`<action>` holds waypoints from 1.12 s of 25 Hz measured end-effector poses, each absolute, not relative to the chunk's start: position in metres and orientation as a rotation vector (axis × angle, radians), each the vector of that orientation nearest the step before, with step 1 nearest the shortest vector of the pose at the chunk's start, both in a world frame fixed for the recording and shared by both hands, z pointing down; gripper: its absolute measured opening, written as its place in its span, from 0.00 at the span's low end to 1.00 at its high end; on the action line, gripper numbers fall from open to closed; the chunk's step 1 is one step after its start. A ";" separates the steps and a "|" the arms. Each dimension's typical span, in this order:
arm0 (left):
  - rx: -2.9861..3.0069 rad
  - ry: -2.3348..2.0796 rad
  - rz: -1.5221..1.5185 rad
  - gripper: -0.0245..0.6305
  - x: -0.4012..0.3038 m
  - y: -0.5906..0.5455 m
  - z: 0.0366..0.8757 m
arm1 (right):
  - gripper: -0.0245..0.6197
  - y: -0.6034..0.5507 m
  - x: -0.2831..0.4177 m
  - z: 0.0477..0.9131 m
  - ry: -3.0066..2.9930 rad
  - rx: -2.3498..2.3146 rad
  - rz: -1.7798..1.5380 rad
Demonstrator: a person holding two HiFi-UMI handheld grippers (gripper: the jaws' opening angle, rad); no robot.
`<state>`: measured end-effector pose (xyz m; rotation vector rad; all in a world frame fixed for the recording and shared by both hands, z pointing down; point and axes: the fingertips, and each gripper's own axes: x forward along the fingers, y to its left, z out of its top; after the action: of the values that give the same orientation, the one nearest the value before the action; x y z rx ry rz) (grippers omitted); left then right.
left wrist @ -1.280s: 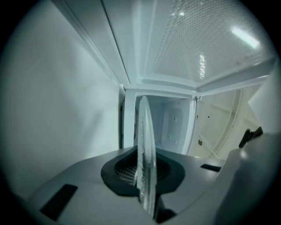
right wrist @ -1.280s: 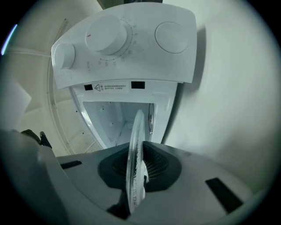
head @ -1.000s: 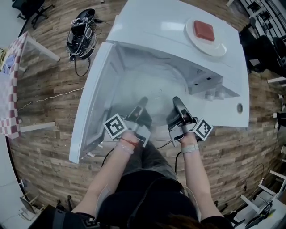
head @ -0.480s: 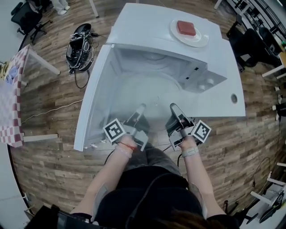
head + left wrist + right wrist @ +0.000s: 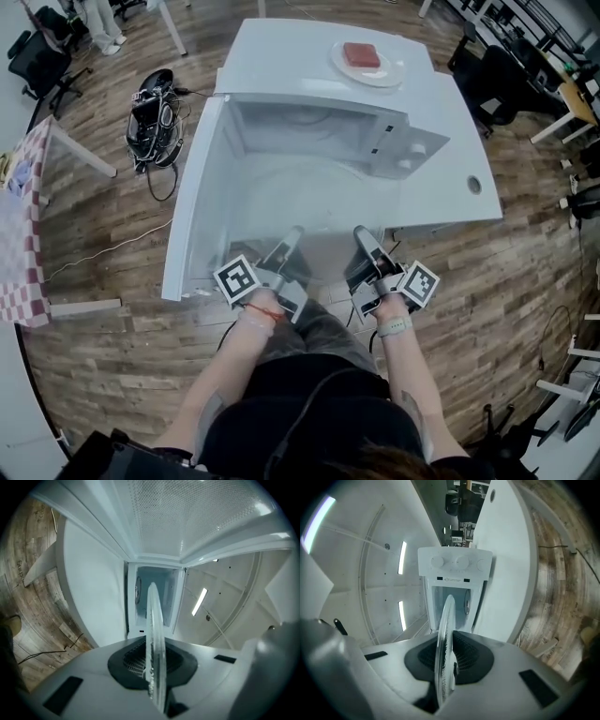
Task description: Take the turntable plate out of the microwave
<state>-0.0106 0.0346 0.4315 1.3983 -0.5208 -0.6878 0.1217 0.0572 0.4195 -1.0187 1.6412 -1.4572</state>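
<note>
The clear glass turntable plate [image 5: 323, 220] hangs level in front of the open white microwave [image 5: 309, 131], its near rim held on both sides. My left gripper [image 5: 292, 236] is shut on the rim's left part. My right gripper [image 5: 360, 234] is shut on its right part. In the left gripper view the plate [image 5: 153, 620] stands edge-on between the dark pads of that gripper [image 5: 152, 665]. The right gripper view shows the same plate [image 5: 446, 630] pinched in the right gripper [image 5: 449, 665], with the microwave's knob panel [image 5: 457, 563] beyond.
The microwave door [image 5: 192, 220] hangs open at the left. A white plate with a red block [image 5: 362, 56] lies on the white top behind. The white table [image 5: 469, 187] runs off to the right. On the wooden floor lie a cable bundle [image 5: 150, 117] and a checkered cloth [image 5: 23, 234].
Both grippers have drawn back toward the person and slightly up with the plate still held. The microwave now lies farther off in the head view.
</note>
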 end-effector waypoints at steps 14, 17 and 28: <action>1.426 -0.487 -0.636 0.09 -0.012 0.077 0.425 | 0.10 0.106 0.118 0.417 1.611 -1.023 -1.435; 1.424 -0.479 -0.631 0.09 -0.013 0.086 0.424 | 0.10 0.116 0.117 0.418 1.604 -1.035 -1.431; 1.433 -0.500 -0.634 0.09 -0.005 0.106 0.426 | 0.10 0.134 0.124 0.420 1.615 -0.981 -1.449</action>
<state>-0.0049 0.1060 0.4257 1.4328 -0.5000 -0.6342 0.1239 0.1342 0.4200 -0.9811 1.6147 -1.4486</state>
